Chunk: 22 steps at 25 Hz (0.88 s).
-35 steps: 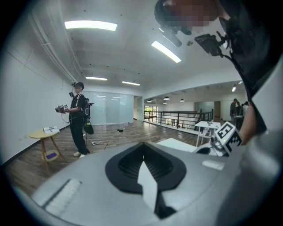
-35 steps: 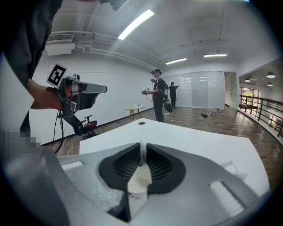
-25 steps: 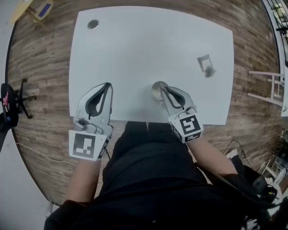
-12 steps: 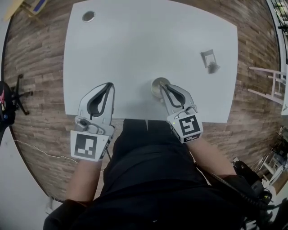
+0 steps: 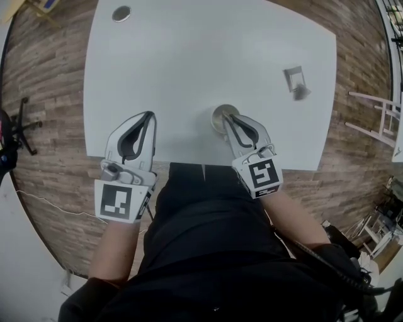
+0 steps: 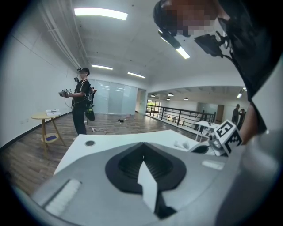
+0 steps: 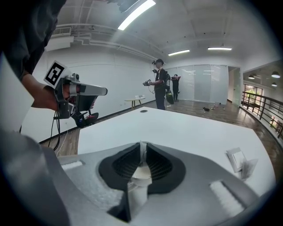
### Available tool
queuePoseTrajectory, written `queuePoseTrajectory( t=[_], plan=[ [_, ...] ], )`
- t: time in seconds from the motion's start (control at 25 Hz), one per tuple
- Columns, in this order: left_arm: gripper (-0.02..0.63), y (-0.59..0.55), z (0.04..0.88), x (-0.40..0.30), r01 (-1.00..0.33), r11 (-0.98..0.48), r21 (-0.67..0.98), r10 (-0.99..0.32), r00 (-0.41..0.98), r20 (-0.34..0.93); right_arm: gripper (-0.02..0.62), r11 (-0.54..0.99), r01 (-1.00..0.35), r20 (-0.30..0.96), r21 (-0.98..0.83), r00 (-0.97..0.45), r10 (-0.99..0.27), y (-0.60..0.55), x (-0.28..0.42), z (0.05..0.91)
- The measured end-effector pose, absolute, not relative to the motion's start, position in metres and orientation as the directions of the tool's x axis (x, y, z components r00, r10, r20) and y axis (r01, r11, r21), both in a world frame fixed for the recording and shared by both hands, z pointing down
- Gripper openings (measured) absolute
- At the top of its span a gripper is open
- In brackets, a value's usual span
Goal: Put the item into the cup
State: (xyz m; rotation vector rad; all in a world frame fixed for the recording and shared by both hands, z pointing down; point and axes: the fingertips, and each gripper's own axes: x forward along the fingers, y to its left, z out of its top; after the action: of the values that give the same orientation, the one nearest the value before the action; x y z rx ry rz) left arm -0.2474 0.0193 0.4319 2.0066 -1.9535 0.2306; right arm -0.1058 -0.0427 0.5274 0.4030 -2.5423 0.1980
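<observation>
White table [image 5: 208, 56] on wood floor [image 5: 44, 94], head view. Right gripper [image 5: 227, 117] at the lower centre of the frame was clamped on the rim of the cup [image 5: 216, 117], which stood near the table's lower edge. In the right gripper view the right gripper's [image 7: 142, 144] tips were pinched on the white cup [image 7: 141, 174] wall, with the cup's body sitting low between the pads. Left gripper [image 5: 150, 115] at lower left hung over the table's lower edge with its jaws closed on nothing; the left gripper view showed the same, with the left gripper's [image 6: 143, 147] tips meeting and only bare table behind them. The item [image 5: 296, 82], a small white-grey piece, lay in the upper right of the table, well apart from the cup and both grippers, untouched; it showed at the right edge of the right gripper view [image 7: 239, 161] too. A grey round disc [image 5: 121, 14] sat at the table's upper left corner. Each gripper's cube carried a black-and-white square marker, left [image 5: 118, 201] and right [image 5: 262, 175]; the small print under the right one was too tiny to read. No other readable writing or brand. A person [image 6: 82, 106] stood in the background at the left of the left gripper view, beside a small round side table [image 6: 46, 115].
</observation>
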Motion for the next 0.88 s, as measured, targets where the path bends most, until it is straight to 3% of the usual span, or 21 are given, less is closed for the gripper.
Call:
queuePoseTrajectory(
  t=[0.28, 0.44, 0.88],
  plan=[
    [-0.002, 0.0181, 0.4371, -0.2493, -0.991, -0.009, 0.131, -0.937, 0.054, 0.344, 0.045, 0.944, -0.324, 0.557, -0.055, -0.795, -0.241, -0.0425, -0.1073, 0.5283],
    [-0.002, 0.0167, 0.4357, -0.2509, -0.99, -0.003, 0.138, -0.938, 0.05, 0.343, 0.114, 0.945, -0.324, 0.554, -0.036, -0.794, -0.251, -0.0439, -0.1072, 0.5268],
    [-0.002, 0.015, 0.431, -0.2475, -0.994, -0.042, 0.097, -0.94, 0.072, 0.333, 0.114, 0.941, -0.338, 0.534, -0.029, -0.801, -0.271, -0.0469, -0.1054, 0.5204]
  ],
)
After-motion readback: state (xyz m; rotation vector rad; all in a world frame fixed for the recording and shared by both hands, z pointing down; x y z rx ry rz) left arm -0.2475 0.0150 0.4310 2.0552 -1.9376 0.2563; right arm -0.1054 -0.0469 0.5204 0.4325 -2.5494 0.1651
